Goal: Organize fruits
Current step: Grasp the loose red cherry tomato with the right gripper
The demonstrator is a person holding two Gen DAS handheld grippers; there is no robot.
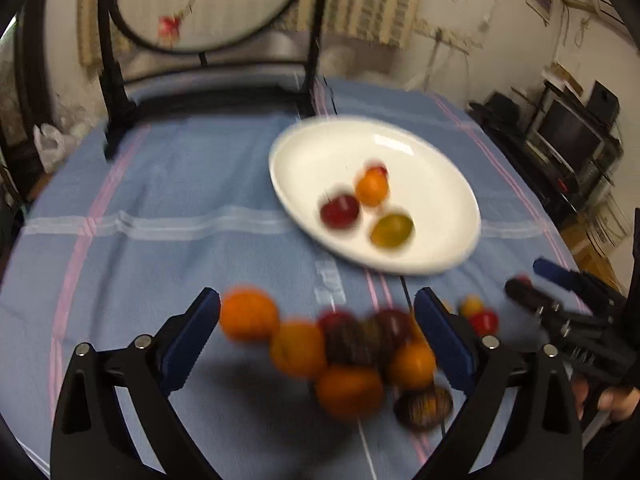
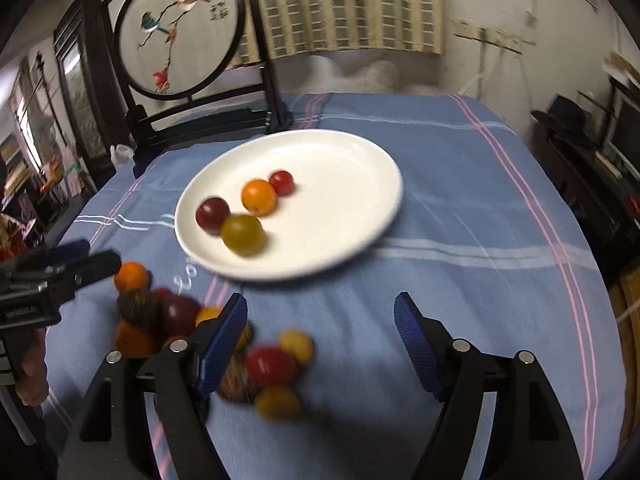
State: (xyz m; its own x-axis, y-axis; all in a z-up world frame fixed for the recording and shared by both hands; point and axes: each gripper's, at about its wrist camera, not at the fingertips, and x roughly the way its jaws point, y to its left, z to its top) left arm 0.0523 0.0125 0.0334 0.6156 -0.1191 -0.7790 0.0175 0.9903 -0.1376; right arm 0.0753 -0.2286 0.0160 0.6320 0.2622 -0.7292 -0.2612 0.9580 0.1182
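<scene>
A white plate (image 1: 440, 168) (image 2: 352, 160) sits on the blue cloth and holds several small fruits: a dark red one (image 2: 212, 211), an orange one (image 2: 259, 197), a red one (image 2: 281, 182) and an olive one (image 2: 242, 233). A loose pile of orange, dark red and striped fruits (image 1: 344, 352) (image 2: 160, 312) lies in front of the plate. My left gripper (image 1: 318, 320) is open, its jaws either side of the pile. My right gripper (image 2: 320, 320) is open and empty; red and yellow fruits (image 2: 276, 364) lie by its left finger.
A round embroidered screen on a black stand (image 2: 180, 32) stands at the back of the table. The blue striped tablecloth (image 2: 480, 220) covers the table. Dark furniture with a TV (image 1: 572, 136) stands to the right, beyond the table edge.
</scene>
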